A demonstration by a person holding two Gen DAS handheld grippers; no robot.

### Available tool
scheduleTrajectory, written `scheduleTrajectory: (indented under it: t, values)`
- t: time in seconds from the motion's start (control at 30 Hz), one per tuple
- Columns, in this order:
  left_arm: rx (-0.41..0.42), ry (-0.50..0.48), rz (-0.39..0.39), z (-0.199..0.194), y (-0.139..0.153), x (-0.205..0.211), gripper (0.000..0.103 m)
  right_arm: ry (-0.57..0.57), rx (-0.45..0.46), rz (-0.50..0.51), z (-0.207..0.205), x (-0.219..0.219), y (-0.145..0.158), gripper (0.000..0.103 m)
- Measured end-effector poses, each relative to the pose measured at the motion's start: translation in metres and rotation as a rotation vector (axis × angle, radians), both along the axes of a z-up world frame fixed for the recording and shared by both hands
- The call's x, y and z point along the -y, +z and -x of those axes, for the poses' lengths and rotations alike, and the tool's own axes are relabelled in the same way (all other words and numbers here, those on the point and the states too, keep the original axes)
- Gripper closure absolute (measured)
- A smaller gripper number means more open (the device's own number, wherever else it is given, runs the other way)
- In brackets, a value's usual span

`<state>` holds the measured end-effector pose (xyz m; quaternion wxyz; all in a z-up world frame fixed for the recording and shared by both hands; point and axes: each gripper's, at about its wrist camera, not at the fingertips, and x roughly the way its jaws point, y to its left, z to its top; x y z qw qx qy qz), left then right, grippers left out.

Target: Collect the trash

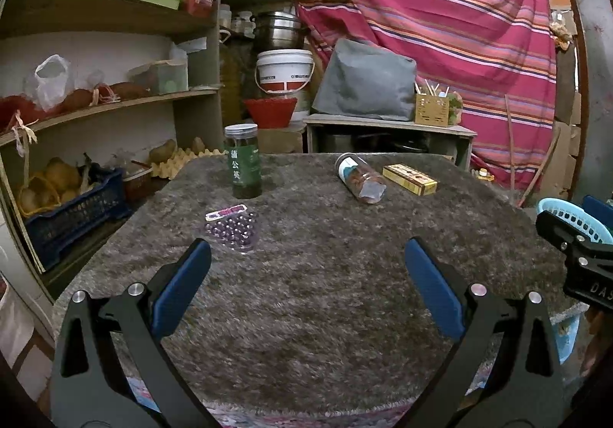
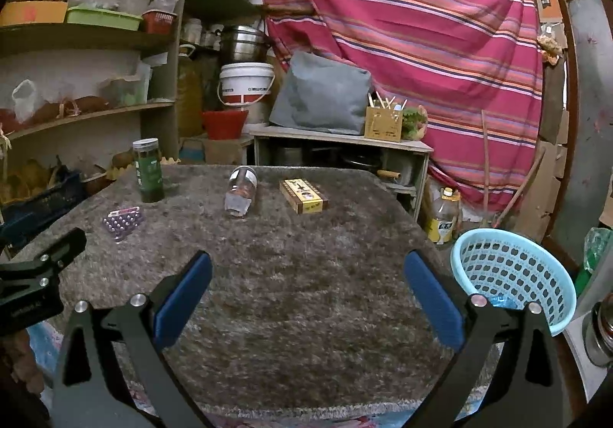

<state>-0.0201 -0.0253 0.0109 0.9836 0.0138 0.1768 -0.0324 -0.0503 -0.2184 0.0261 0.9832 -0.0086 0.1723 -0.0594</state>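
On the grey shaggy table cover (image 1: 325, 294) lie a purple blister pack of pills (image 1: 231, 227), an upright green-label jar (image 1: 242, 161), a clear jar on its side (image 1: 360, 178) and a yellow box (image 1: 410, 179). The same things show in the right wrist view: blister pack (image 2: 122, 222), green jar (image 2: 148, 170), tipped jar (image 2: 241, 191), box (image 2: 303, 196). My left gripper (image 1: 306, 255) is open and empty above the near table. My right gripper (image 2: 306, 267) is open and empty too. A light blue mesh basket (image 2: 513, 275) stands right of the table.
Wooden shelves (image 1: 95, 102) with bags, crates and produce stand on the left. A low bench (image 1: 390, 129) with a grey cushion, a white bucket (image 1: 284, 70) and a striped red cloth (image 1: 440, 26) are behind. A yellow bottle (image 2: 444, 215) stands on the floor.
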Motion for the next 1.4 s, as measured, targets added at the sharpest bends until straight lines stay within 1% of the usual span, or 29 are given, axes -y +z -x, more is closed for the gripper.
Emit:
scheduleTrajectory:
  t: [0.2, 0.5, 1.4]
  values:
    - [-0.027, -0.011, 0.019, -0.002, 0.004, -0.003, 0.005, 0.0, 0.003, 0.005, 0.001, -0.002, 0.006, 0.004]
    - [-0.011, -0.03, 0.014, 0.004, 0.006, -0.002, 0.005, -0.002, 0.013, 0.013, 0.004, -0.004, 0.01, 0.004]
    - [-0.001, -0.007, -0.003, 0.008, 0.009, -0.001, 0.005, -0.007, 0.013, 0.026, 0.004, -0.006, 0.009, 0.004]
